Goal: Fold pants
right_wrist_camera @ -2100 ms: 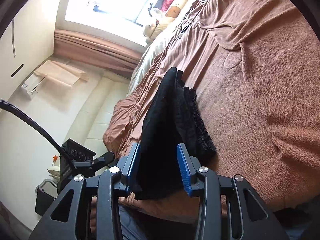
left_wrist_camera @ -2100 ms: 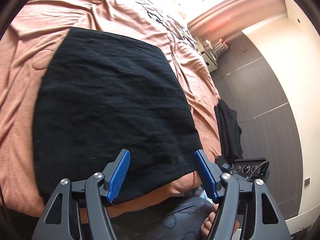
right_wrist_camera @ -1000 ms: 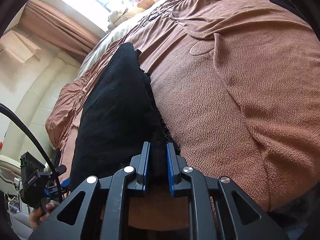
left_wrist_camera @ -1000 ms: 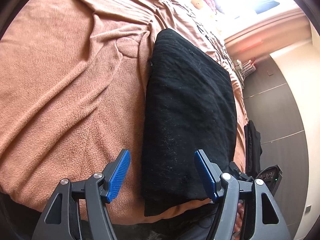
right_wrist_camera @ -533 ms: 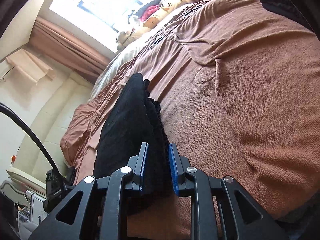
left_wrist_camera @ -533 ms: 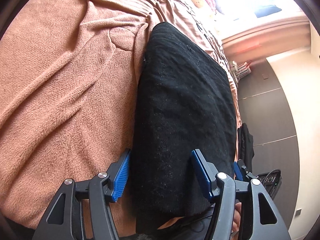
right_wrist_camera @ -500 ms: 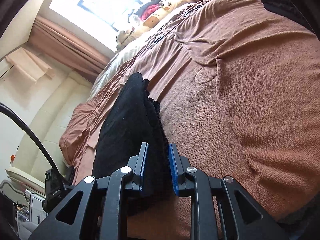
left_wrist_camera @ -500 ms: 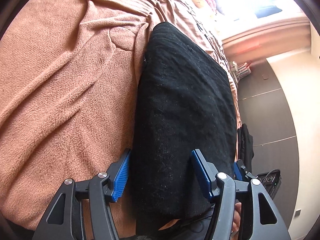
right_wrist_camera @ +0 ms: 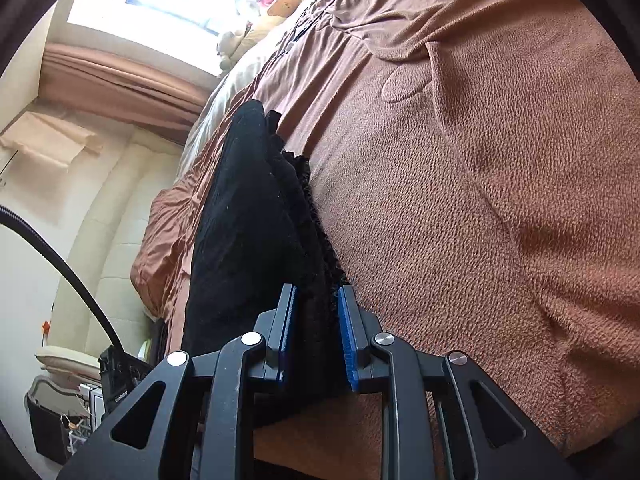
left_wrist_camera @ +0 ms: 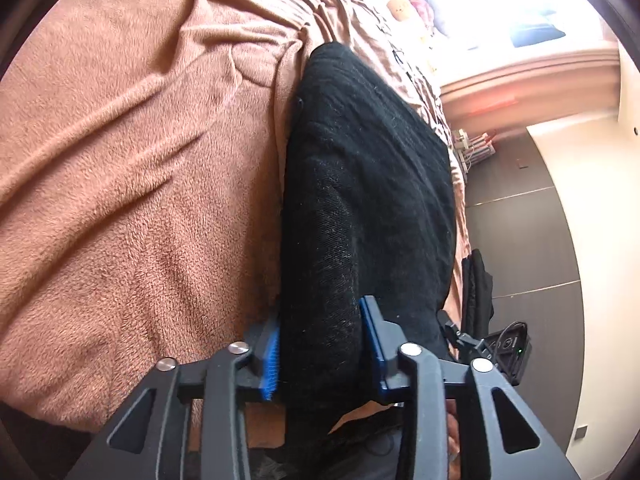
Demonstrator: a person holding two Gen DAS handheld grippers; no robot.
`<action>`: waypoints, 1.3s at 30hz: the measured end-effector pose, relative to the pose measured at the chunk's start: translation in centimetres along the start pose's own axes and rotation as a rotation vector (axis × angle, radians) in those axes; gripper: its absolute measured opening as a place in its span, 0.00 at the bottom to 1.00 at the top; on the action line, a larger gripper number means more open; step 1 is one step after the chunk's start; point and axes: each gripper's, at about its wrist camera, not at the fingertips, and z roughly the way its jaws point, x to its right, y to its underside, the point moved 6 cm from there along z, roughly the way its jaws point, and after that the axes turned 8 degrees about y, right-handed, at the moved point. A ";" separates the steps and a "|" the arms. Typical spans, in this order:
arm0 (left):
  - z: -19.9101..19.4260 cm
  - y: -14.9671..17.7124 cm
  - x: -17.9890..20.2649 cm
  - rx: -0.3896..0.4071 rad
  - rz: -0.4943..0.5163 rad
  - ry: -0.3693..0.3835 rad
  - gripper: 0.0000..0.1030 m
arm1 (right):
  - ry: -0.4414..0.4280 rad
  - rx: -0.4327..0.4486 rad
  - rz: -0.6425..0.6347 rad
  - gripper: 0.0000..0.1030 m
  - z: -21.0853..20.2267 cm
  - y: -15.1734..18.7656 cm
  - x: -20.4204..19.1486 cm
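Folded black pants [left_wrist_camera: 368,168] lie in a long stack on the brown fleece blanket [left_wrist_camera: 140,160] of a bed, near its edge. My left gripper [left_wrist_camera: 320,332] is at the stack's near end; its jaws are closing, and both blue pads press on the thick folded cloth between them. In the right wrist view the pants [right_wrist_camera: 248,216] show from the other side, with a frilled edge against the blanket [right_wrist_camera: 480,160]. My right gripper [right_wrist_camera: 316,312] is shut on that near corner, its pads squeezing the layers.
A dark garment [left_wrist_camera: 476,284] hangs off the bed's edge beside dark wall panels. Stuffed toys [right_wrist_camera: 280,4] sit under a bright window at the bed's far end. A black basket [right_wrist_camera: 52,428] stands on the floor at the lower left.
The left gripper's jaws have come in from wide apart onto the near end of the pants. The right gripper has kept its hold and shifted slightly.
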 end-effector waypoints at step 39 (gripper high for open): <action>-4.5 -6.5 -1.8 -0.039 0.106 -0.233 0.46 | -0.159 -0.161 -0.101 0.57 -1.2 -3.6 0.4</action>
